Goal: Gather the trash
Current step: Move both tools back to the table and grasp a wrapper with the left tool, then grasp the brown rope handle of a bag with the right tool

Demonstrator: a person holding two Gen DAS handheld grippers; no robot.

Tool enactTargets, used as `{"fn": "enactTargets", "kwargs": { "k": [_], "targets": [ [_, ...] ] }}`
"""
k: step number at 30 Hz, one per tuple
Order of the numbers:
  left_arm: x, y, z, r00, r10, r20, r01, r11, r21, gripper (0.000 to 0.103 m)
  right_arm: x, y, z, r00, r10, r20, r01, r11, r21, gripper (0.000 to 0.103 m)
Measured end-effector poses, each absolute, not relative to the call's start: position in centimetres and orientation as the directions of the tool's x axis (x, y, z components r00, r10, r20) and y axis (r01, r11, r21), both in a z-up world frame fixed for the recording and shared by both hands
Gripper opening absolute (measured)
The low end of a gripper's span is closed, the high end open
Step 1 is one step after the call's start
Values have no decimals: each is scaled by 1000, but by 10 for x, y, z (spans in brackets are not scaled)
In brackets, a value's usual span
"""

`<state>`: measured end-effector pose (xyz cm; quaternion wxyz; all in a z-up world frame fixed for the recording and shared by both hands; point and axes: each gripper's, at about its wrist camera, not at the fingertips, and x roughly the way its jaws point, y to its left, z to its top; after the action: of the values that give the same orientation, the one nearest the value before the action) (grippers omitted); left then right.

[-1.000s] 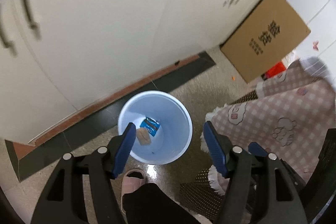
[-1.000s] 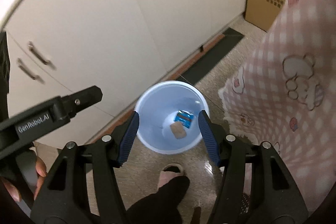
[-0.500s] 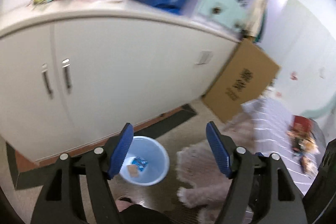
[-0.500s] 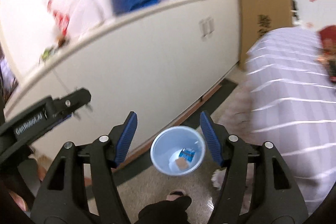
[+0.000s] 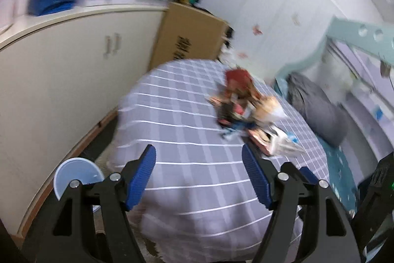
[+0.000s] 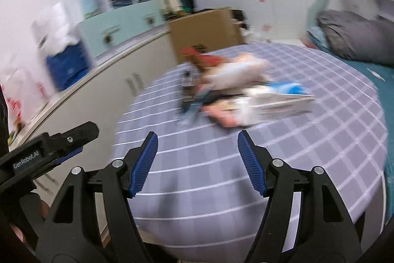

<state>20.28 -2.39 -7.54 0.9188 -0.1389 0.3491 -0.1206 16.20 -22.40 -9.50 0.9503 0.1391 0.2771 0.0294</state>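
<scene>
The left gripper [image 5: 198, 175] is pointing out over the bed [image 5: 187, 130], its jaws standing apart with nothing between them. The right gripper [image 6: 197, 162] is hanging over the same checked cover, its jaws having just been widening, likewise with nothing between them. The trash pile [image 5: 248, 110] is lying on the bed at about one o'clock from the left gripper, a blurred heap of red, white and blue wrappers and packets; single pieces cannot be told apart. The pale blue bin [image 5: 76, 173] is sitting on the floor at eight o'clock in the left wrist view, beside the white cabinet [image 5: 61, 80]; its contents are hidden. A cardboard box [image 5: 189, 36] is leaning at twelve o'clock beyond the bed.
</scene>
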Motion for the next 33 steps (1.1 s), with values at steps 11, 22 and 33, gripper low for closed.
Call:
{"fn": "enactTargets", "kwargs": {
  "k": [11, 22, 33],
  "targets": [
    [265, -113, -116, 561, -469, -682, 206, 877, -434, 57, 160, -310, -120, 833, 41, -551, 146, 945, 292, 67],
    [304, -135, -136, 509, -530, -678, 163, 833, -529, 39, 180, -321, -122, 812, 69, -579, 119, 952, 281, 67],
    [269, -110, -112, 586, -540, -604, 250, 829, -500, 2, 182, -310, -123, 804, 110, -584, 89, 950, 301, 67]
  ]
}}
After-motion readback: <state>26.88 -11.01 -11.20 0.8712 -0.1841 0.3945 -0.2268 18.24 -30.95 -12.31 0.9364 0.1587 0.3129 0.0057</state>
